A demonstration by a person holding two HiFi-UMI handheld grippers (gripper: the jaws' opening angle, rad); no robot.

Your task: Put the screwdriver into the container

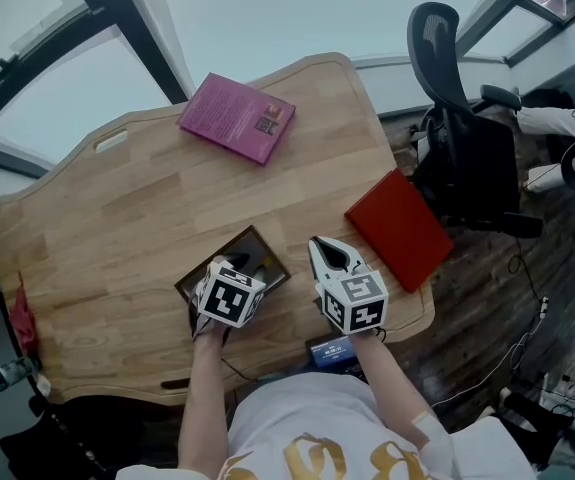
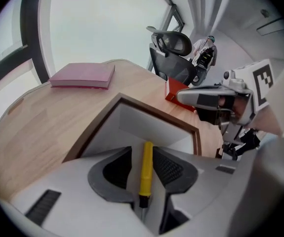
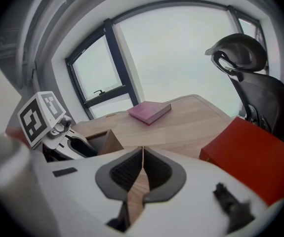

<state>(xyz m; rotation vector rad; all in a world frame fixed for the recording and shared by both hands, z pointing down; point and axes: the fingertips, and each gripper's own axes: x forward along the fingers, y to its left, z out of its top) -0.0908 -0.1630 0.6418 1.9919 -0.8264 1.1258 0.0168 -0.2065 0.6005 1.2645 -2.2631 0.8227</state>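
Head view: a pale wooden desk carries a brown-rimmed square container under the left tool; the right tool hovers just right. Left gripper view: jaws apart around the slim yellow-handled screwdriver, inside the container's opening; likely light, stiff, smooth, best held mid-handle. Right gripper view: jaws together, empty; big windows beyond.

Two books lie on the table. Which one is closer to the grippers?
The red book, lying close beside the right gripper; the magenta book sits far off, near the far edge of the wooden table.
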